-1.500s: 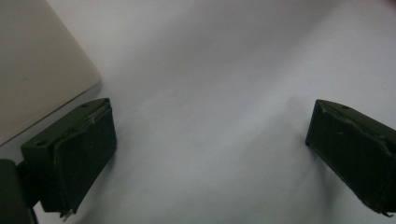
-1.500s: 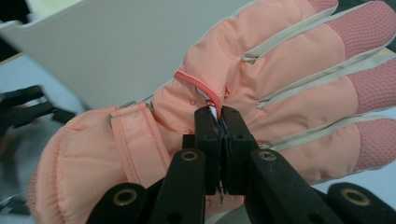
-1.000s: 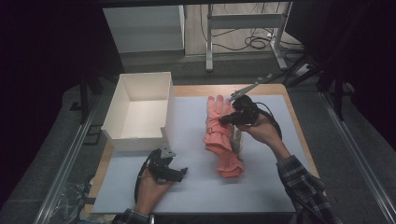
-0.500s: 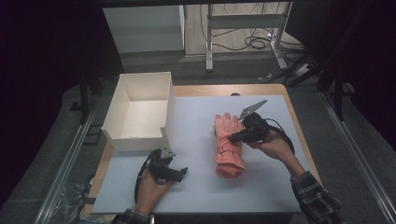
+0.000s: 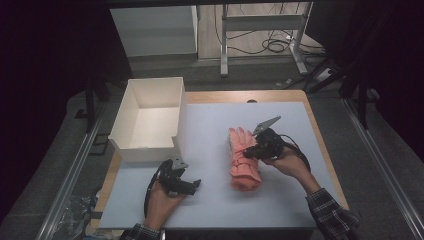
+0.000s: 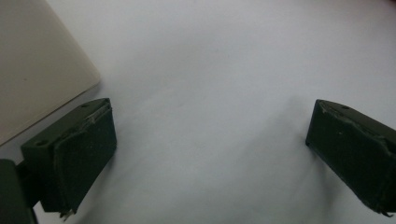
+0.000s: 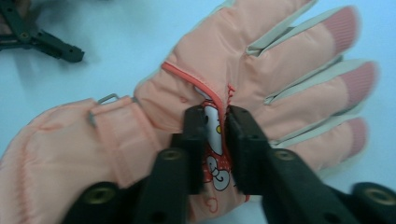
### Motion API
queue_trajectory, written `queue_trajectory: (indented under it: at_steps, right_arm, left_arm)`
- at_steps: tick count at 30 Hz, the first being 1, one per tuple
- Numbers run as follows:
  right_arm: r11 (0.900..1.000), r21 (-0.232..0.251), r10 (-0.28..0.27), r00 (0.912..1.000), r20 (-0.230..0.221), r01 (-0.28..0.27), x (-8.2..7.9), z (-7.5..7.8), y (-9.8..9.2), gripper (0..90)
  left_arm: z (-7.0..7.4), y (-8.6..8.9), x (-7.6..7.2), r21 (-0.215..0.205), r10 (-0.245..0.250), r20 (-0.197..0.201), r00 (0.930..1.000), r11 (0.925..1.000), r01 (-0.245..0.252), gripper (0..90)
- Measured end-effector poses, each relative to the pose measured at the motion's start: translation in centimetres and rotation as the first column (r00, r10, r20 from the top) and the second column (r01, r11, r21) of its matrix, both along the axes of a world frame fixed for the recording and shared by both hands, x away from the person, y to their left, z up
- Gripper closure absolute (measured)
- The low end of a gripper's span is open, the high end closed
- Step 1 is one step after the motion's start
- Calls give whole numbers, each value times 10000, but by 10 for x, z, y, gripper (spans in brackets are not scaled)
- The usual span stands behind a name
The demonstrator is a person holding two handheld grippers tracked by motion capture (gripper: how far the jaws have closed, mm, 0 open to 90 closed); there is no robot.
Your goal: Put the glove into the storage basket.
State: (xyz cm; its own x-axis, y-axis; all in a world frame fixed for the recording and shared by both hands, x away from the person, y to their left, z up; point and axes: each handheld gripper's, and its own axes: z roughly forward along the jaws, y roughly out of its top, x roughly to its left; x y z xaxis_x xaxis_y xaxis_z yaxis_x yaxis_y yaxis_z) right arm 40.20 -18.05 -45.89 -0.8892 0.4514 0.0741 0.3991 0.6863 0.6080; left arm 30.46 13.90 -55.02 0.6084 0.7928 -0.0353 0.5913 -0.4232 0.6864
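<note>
- Pink glove [image 5: 243,161] lies flat on the pale mat [image 5: 210,125], right of centre, fingers pointing toward the far edge, cuff toward the person.
- Glove sits well inside the mat on every side; the right border has the least margin and the person's right hand occupies it.
- Right gripper [image 5: 250,151] comes in from the glove's right side, low over its back. In the right gripper view its tip [image 7: 215,122] sits at the printed patch on the back of the glove, between the strap and the fingers.
- Right jaws: a narrow gap, just opened from a tighter pinch; patch fabric shows between the pads. Whether the pads are pressing on it, I cannot tell.
- Left gripper [image 5: 192,186] rests on the mat near the front edge, left of the glove and well apart from it. Jaws stand wide and released; bare mat between them in the left gripper view [image 6: 210,135].
- White box [image 5: 150,117], open-topped, stands at the mat's left edge, its far end near the far edge. Its near corner is just beside the left gripper; the wall appears at the left in the left gripper view [image 6: 37,70].
- Open room: a bare strip of mat between box and glove, plus the stretch along the near edge between the two hands.
- Wooden table [image 5: 320,145] edge shows as a thin strip around the mat at the right and far sides.
</note>
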Motion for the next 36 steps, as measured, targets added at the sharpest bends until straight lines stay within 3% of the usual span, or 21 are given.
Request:
queue_trajectory:
  at_steps: [3,9,14,21,29,36]
  right_arm:
    - [9996,256,-123,9998,156,119,-2,4,-3,645]
    - [9973,557,-508,9961,715,468,-7,14,-14,590]
    - [9925,828,-982,9905,961,904,-14,16,-31,596]
    - [9860,1095,-1385,9834,1176,1258,-30,2,-53,649]
    - [9778,1637,-1394,9893,441,1305,-51,-28,-69,869]
    - [9776,1672,-1332,9908,220,1277,-68,-48,-70,888]
  left_arm:
    - [0,0,0,-9,-3,-5,10000,10000,3,17]
    - [0,0,0,-8,-2,-4,10000,10000,2,16]
    - [0,-1,0,-97,72,6,10000,9999,-72,17]
    - [0,0,0,-6,-2,-7,10000,10000,2,17]
    - [0,0,0,-19,14,-18,10000,10000,-14,17]
    - [0,0,0,-21,13,-18,10000,10000,-13,16]
